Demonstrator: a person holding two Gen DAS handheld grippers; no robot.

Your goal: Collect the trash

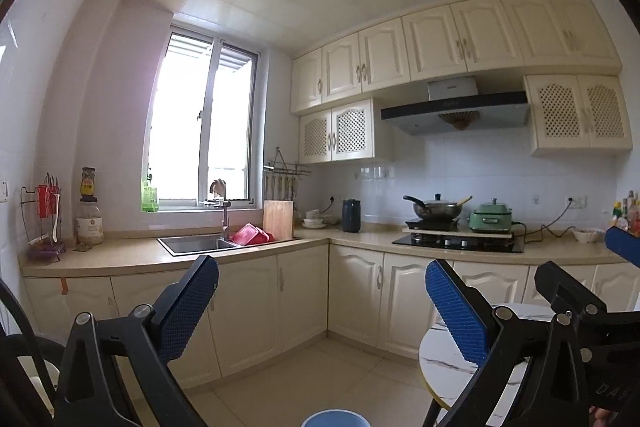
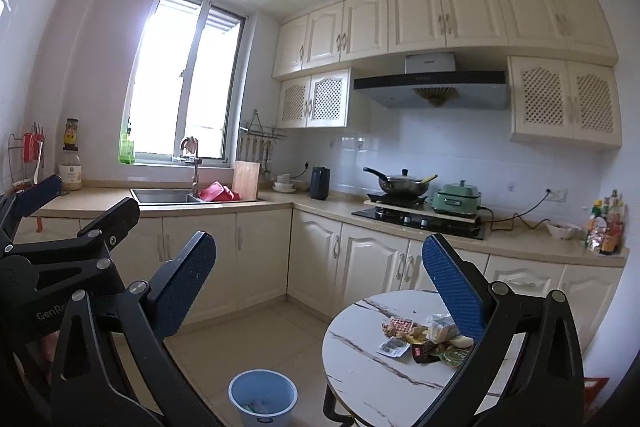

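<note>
A pile of trash [image 2: 424,339], wrappers and scraps, lies on a round white marble table [image 2: 368,367] in the right wrist view. A light blue bin [image 2: 262,401] stands on the floor left of the table, with some litter inside; its rim [image 1: 335,419] shows at the bottom of the left wrist view. My right gripper [image 2: 320,291] is open and empty, held above the floor and table edge. My left gripper [image 1: 322,303] is open and empty too, raised toward the kitchen. The table [image 1: 448,359] shows partly at lower right in the left wrist view.
Cream cabinets [image 2: 260,255] run under an L-shaped counter with a sink [image 2: 164,195], a hob with a pan [image 2: 402,185] and a green cooker [image 2: 458,198]. Tiled floor [image 2: 248,331] lies between cabinets and table. Bottles [image 2: 606,227] crowd the counter's right end.
</note>
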